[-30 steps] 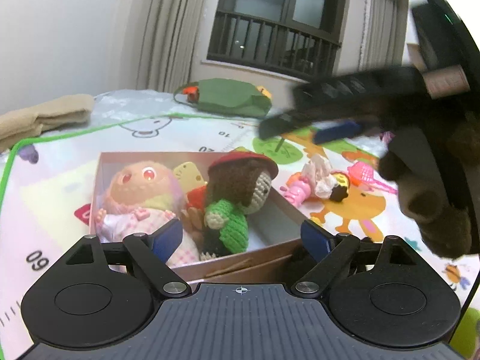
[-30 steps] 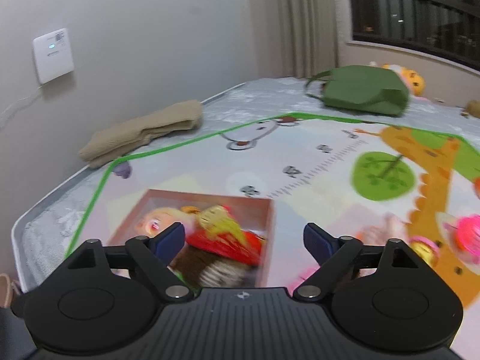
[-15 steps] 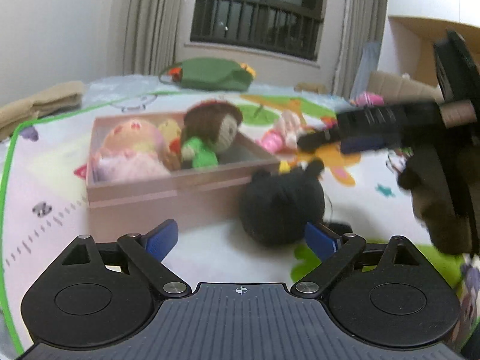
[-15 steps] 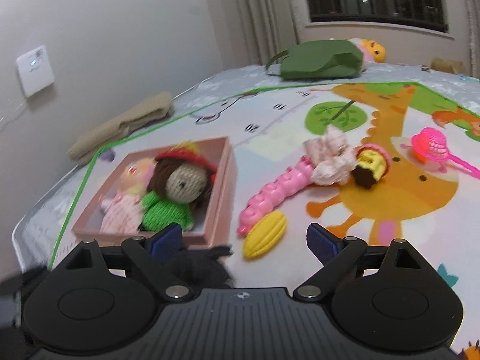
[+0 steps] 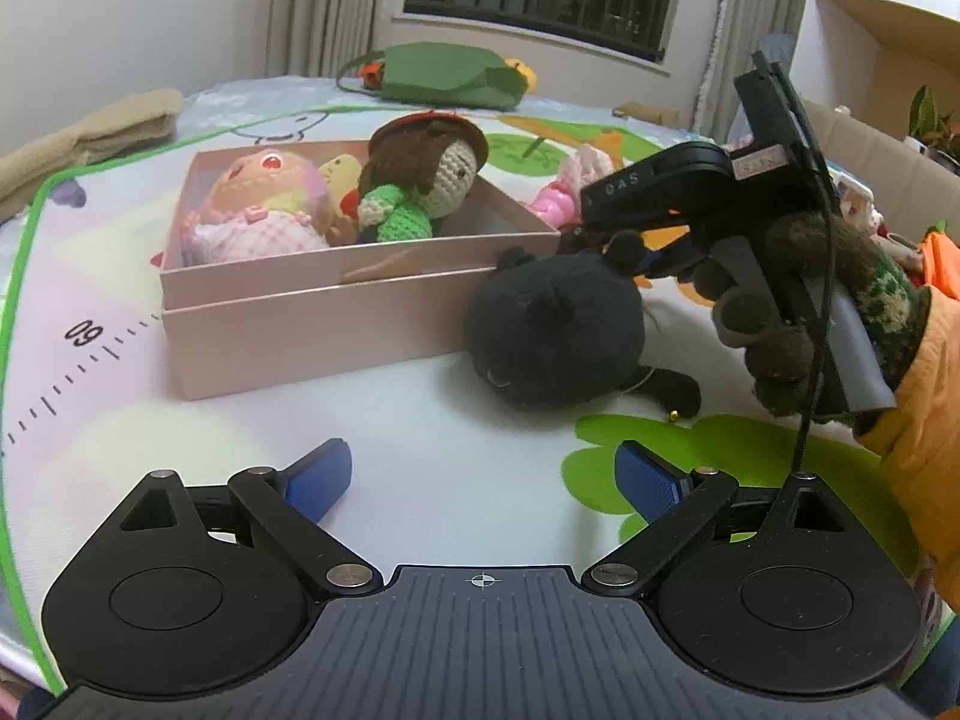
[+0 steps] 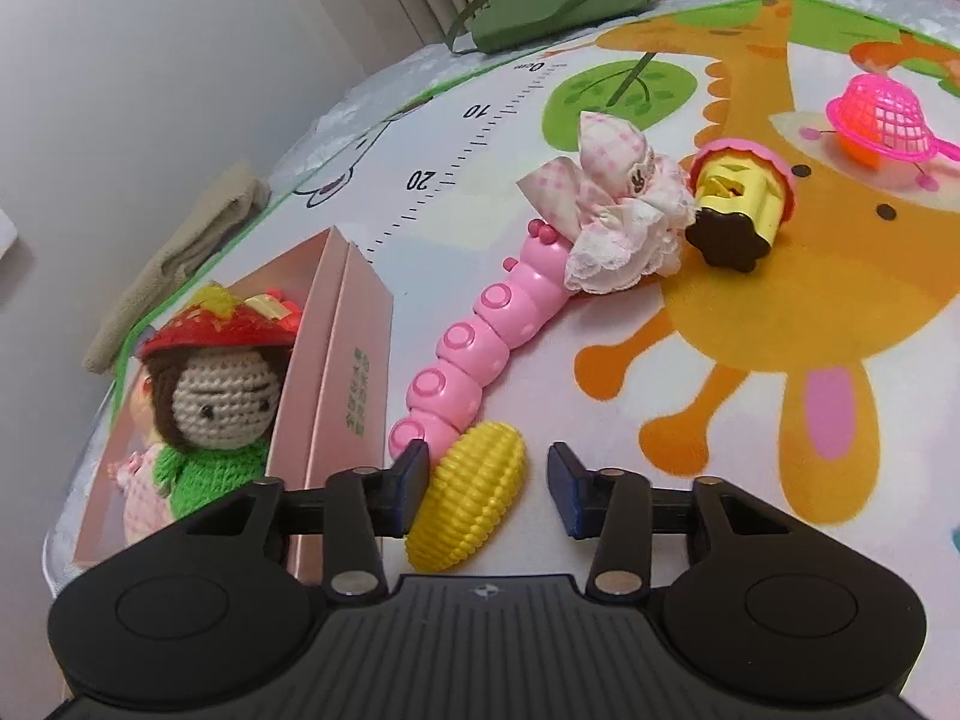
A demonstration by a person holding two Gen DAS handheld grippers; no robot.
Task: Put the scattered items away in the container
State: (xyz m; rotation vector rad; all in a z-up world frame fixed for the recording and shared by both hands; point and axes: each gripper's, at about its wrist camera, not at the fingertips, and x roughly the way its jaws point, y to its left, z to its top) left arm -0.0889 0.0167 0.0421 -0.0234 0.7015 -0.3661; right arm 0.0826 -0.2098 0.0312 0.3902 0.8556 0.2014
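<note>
The right gripper (image 6: pixel 489 489) was closing around the yellow corn toy (image 6: pixel 471 504), its right finger not yet touching. The corn lay on the play mat (image 6: pixel 600 420) beside the pink box (image 6: pixel 342 402). The left gripper (image 5: pixel 480 477) stood open, empty.

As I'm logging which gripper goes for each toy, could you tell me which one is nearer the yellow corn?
Right. The right gripper has the yellow corn between its closing jaws. The left gripper hangs open over the mat, near the black plush.
</note>
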